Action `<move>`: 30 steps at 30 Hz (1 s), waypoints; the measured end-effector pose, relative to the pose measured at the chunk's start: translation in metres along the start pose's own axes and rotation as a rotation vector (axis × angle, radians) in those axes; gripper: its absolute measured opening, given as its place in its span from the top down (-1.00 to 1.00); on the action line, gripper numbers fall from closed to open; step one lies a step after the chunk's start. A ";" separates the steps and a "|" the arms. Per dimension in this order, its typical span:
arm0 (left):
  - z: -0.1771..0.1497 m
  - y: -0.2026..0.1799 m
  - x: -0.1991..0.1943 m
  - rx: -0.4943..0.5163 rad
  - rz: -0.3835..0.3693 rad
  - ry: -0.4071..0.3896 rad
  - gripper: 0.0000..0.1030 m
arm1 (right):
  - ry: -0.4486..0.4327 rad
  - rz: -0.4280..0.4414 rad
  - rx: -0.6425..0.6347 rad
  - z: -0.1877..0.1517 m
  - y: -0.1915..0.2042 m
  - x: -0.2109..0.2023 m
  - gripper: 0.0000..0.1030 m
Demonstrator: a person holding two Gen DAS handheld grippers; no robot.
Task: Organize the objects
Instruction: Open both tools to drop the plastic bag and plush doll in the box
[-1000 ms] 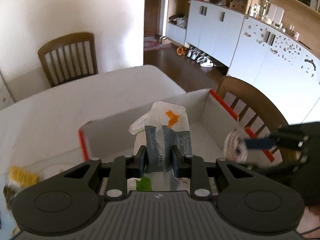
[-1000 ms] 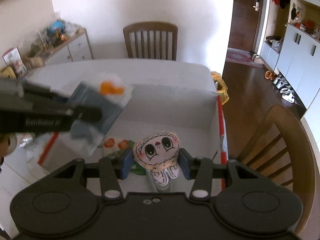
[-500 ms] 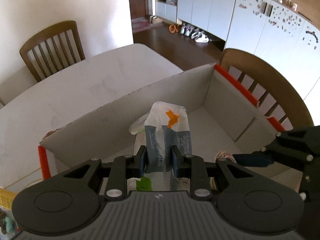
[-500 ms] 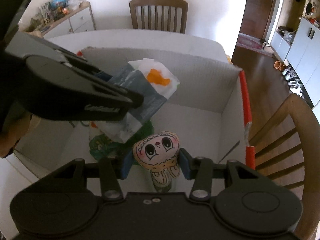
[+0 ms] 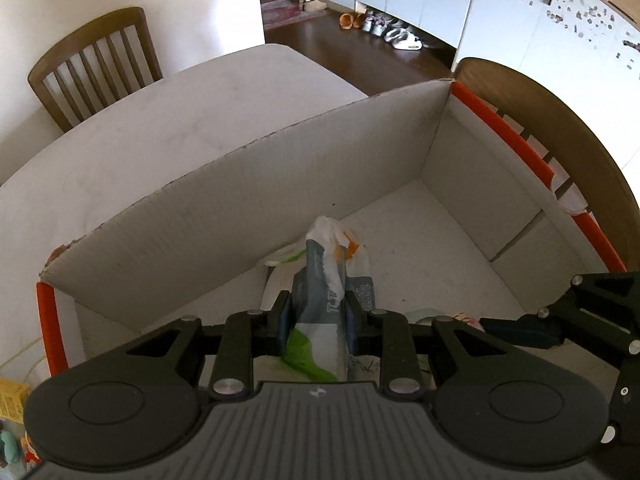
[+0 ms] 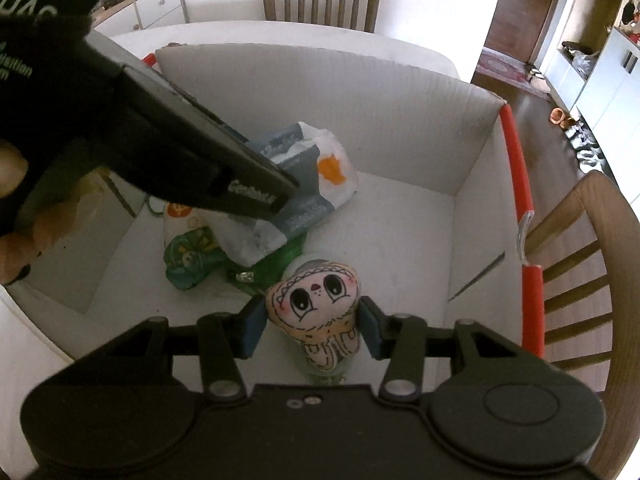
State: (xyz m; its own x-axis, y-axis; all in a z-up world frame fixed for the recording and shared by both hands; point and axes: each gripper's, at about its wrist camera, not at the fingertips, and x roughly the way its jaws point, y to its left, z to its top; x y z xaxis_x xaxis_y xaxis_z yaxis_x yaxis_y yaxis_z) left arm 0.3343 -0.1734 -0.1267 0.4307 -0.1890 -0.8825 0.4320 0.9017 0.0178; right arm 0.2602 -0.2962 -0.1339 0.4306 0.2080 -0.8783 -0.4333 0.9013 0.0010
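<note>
White table [image 5: 168,136] with wooden chair [image 5: 94,64] beyond; dark wood floor [image 5: 360,48] and white cabinets [image 5: 520,12] behind it.

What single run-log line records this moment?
left gripper: shut on pouch | right gripper: open around plush toy | both inside cardboard box

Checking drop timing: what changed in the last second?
Both tongs came down into the white cardboard box. The right tongs have opened; the cartoon-face plush pouch now sits loose between them. The left tongs stay shut on the grey-and-white plastic packet.
</note>
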 end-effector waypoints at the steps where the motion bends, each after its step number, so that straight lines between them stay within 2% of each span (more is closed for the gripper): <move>1: 0.000 0.001 0.000 -0.004 -0.001 -0.001 0.51 | 0.001 -0.003 0.001 0.002 -0.001 0.000 0.07; 7: -0.004 0.002 -0.007 -0.024 -0.014 -0.014 0.44 | 0.011 -0.009 0.019 0.003 -0.011 0.000 0.02; 11: -0.005 0.004 -0.014 -0.039 -0.013 -0.030 0.43 | -0.008 -0.013 0.021 0.000 -0.015 -0.008 -0.18; 13: -0.008 0.005 -0.019 -0.047 -0.022 -0.040 0.41 | -0.020 -0.009 0.018 -0.001 -0.015 -0.013 -0.19; 15: -0.010 0.007 -0.023 -0.061 -0.029 -0.046 0.19 | -0.028 0.000 0.027 -0.003 -0.017 -0.020 -0.21; 16: -0.011 0.007 -0.025 -0.066 -0.031 -0.054 -0.14 | -0.035 0.001 0.030 -0.005 -0.019 -0.022 -0.21; 17: -0.013 0.007 -0.029 -0.068 -0.034 -0.067 -0.29 | -0.039 0.002 0.034 -0.006 -0.020 -0.025 -0.21; 25: -0.023 0.010 -0.057 -0.084 -0.071 -0.128 -0.29 | -0.088 0.016 0.081 -0.011 -0.018 -0.049 -0.24; 27: -0.025 0.012 -0.065 -0.086 -0.074 -0.147 -0.29 | -0.107 0.021 0.089 -0.011 -0.018 -0.059 -0.42; 30: -0.029 0.012 -0.076 -0.083 -0.075 -0.175 -0.29 | -0.140 0.028 0.109 -0.011 -0.017 -0.071 -0.45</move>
State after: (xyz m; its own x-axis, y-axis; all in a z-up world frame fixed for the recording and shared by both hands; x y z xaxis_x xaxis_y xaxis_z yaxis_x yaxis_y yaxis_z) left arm 0.2840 -0.1371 -0.0728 0.5340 -0.3153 -0.7845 0.4043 0.9101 -0.0907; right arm 0.2281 -0.3304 -0.0764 0.5295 0.2773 -0.8017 -0.3615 0.9287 0.0825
